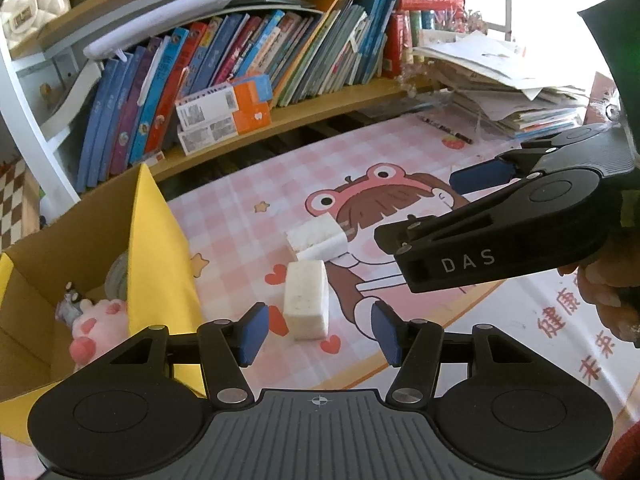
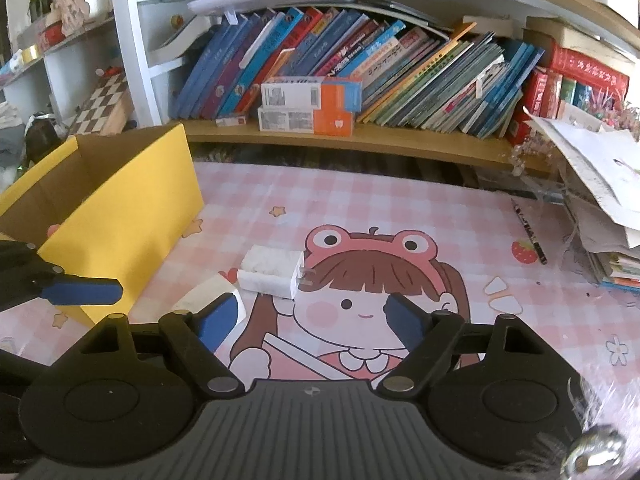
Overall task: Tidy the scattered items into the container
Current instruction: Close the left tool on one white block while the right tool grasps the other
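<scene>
— White block (image 1: 306,305) where? Which way?
— On pink checked surface (image 1: 240,216), between open pads of left tool (image 1: 320,334), untouched; long axis running away from camera.
— And beyond?
— White charger (image 2: 272,271), prongs toward right tool (image 2: 310,322), spread wide, empty. Yellow box (image 2: 132,216) to left, contents partly hidden: pink plush (image 1: 100,330).

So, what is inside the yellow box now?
Inside the yellow box lie a pink plush toy and a small dark figure. Its wall hides the rest.
</scene>
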The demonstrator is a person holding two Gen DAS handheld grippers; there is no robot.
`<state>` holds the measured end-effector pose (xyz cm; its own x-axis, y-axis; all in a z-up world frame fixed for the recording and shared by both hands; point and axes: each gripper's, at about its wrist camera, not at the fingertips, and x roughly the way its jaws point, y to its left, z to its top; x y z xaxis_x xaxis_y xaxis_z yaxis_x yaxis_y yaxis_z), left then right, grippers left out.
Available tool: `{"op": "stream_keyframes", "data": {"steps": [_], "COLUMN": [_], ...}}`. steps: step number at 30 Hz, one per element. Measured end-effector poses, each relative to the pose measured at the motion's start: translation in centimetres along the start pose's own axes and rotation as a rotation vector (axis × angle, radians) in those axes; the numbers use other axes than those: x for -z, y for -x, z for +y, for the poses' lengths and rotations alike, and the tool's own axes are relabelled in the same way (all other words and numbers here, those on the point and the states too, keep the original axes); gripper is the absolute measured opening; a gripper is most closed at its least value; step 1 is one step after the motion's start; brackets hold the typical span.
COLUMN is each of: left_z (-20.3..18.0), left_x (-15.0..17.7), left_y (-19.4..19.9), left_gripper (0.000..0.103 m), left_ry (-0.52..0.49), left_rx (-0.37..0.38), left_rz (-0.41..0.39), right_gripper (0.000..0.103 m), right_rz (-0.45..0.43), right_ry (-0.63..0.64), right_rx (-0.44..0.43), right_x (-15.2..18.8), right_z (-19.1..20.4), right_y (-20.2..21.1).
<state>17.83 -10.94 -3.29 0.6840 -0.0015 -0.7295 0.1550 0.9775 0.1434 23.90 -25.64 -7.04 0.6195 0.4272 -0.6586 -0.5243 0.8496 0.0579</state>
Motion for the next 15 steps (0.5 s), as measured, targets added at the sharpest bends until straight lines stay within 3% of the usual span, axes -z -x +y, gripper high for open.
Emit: {"op": "stream_keyframes", "data": {"steps": [15], "left_z": [0.3], "left_x": [-0.2], "left_y": [-4.6], "left_gripper": [0.055], "left_ry": [0.003], "left_rx": [-0.029], "left_rz": [0.033], "right_gripper": [0.077], "right_rz": [0.026], "right_ry": [0.003], "right_rx": [-0.041], "right_x": [-1.1], "right_z": [0.3], "right_y": [-4.8]}}
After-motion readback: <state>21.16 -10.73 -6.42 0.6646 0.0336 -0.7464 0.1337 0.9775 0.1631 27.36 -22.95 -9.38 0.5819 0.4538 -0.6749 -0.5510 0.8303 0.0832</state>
